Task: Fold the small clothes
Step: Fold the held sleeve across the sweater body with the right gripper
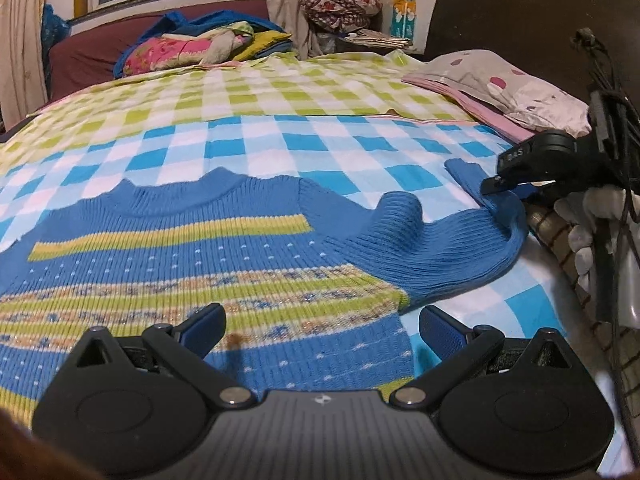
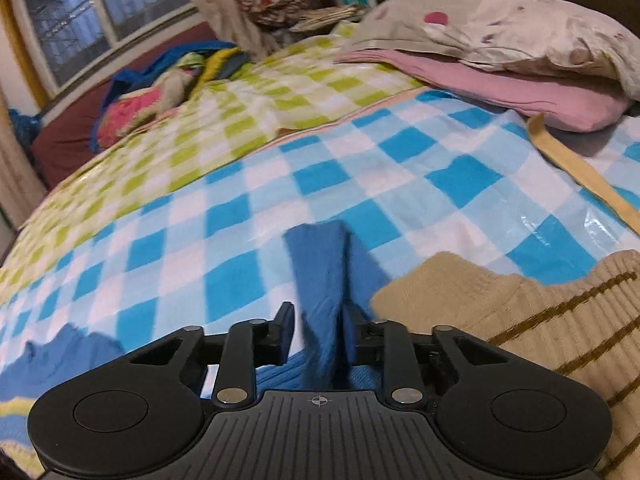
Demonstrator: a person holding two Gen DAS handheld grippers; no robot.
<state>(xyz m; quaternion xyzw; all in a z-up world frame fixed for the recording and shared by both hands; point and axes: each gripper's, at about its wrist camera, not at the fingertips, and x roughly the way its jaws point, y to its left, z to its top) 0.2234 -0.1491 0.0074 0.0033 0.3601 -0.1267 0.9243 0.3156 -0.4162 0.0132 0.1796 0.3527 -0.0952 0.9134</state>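
A small blue knit sweater (image 1: 208, 264) with yellow, green and orange stripes lies flat on the checkered bed cover (image 1: 280, 140). My left gripper (image 1: 320, 330) is open, low over the sweater's lower right part. The sweater's right sleeve (image 1: 432, 240) stretches to the right, rumpled. My right gripper (image 1: 516, 184) is shut on the sleeve near its cuff. In the right wrist view the blue sleeve (image 2: 324, 280) stands up between the fingers of the right gripper (image 2: 318, 332), its cuff sticking out forward.
A beige striped knit garment (image 2: 540, 320) lies at the right. Pink and spotted pillows (image 2: 500, 52) lie by the dark headboard (image 1: 520, 12). A pile of colourful bedding (image 1: 192, 46) sits at the far side. A gloved hand and cables (image 1: 600, 220) are at the right edge.
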